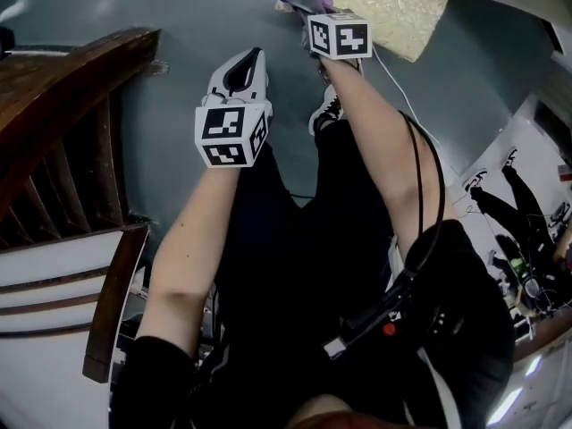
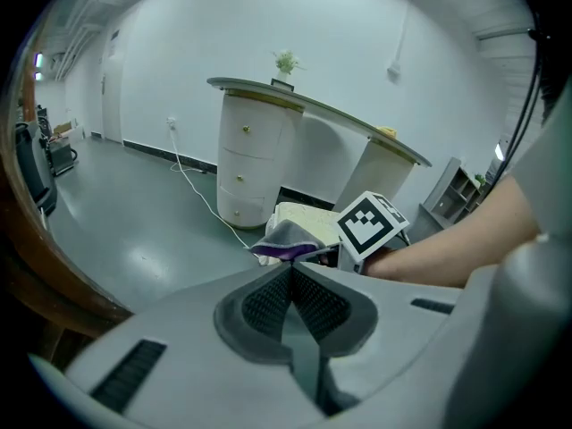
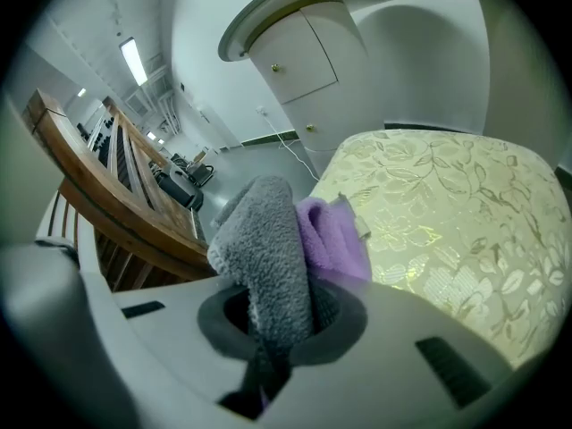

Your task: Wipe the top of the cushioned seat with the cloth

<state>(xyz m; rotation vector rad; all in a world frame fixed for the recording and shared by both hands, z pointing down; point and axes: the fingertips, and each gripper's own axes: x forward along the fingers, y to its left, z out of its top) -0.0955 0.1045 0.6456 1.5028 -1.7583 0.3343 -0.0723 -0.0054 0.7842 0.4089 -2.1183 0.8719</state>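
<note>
I'm clamping the cloth in the right gripper (left gripper closed, empty), planning flat, even pressure across the cushioned seat.

Cool, even ceiling light, soft floor glare, heavy fisheye bending with dark corners, and blurred close foregrounds.

Floor: smooth grey-blue, glossy, with soft reflections. Walls: plain white. By the far wall stands a curved white bench with a column of drawers and a thin overhanging top; a small potted plant sits on it. A white cable trails over the floor below a wall socket. Dark wooden rail with slats, left side. Strip lights on the ceiling. Open shelf unit, far right.
</note>
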